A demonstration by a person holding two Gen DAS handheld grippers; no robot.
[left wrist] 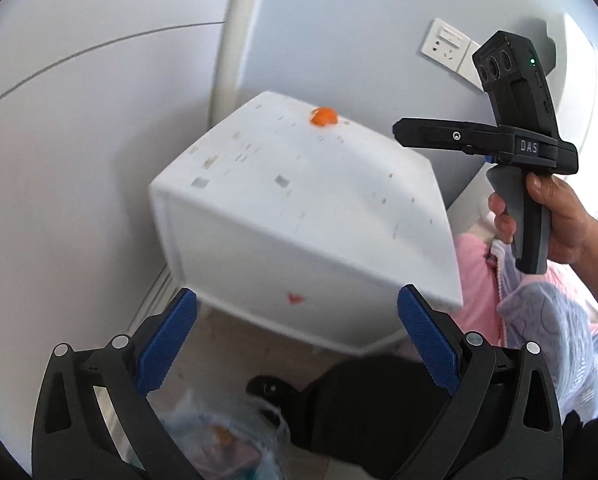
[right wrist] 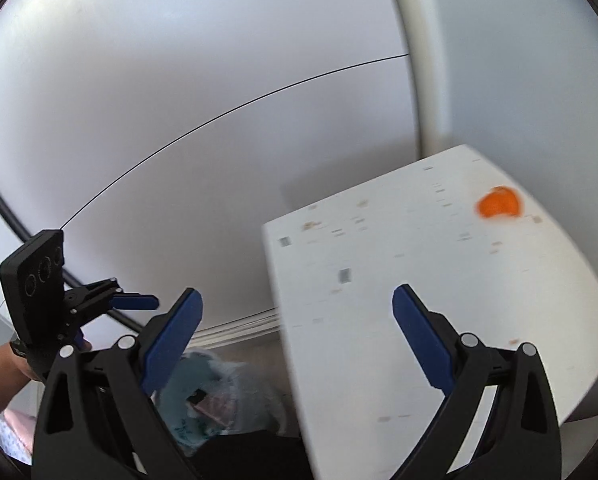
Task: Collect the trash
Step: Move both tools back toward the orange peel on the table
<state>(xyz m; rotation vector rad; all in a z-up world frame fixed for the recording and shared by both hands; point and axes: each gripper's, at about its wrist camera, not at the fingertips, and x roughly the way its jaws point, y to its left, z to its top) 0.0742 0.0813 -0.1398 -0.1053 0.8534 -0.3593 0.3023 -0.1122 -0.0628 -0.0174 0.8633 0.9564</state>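
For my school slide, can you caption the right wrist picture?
Open right gripper hovers over a white cabinet, with an orange scrap ahead.

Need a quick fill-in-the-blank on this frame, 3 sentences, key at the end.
1. The scrap lying on the white cabinet is ___ in colour.
2. The left gripper and the right gripper both have their jaws ___.
3. The plastic bag of trash sits on the ___, beside the cabinet.

Missing words: orange; open; floor
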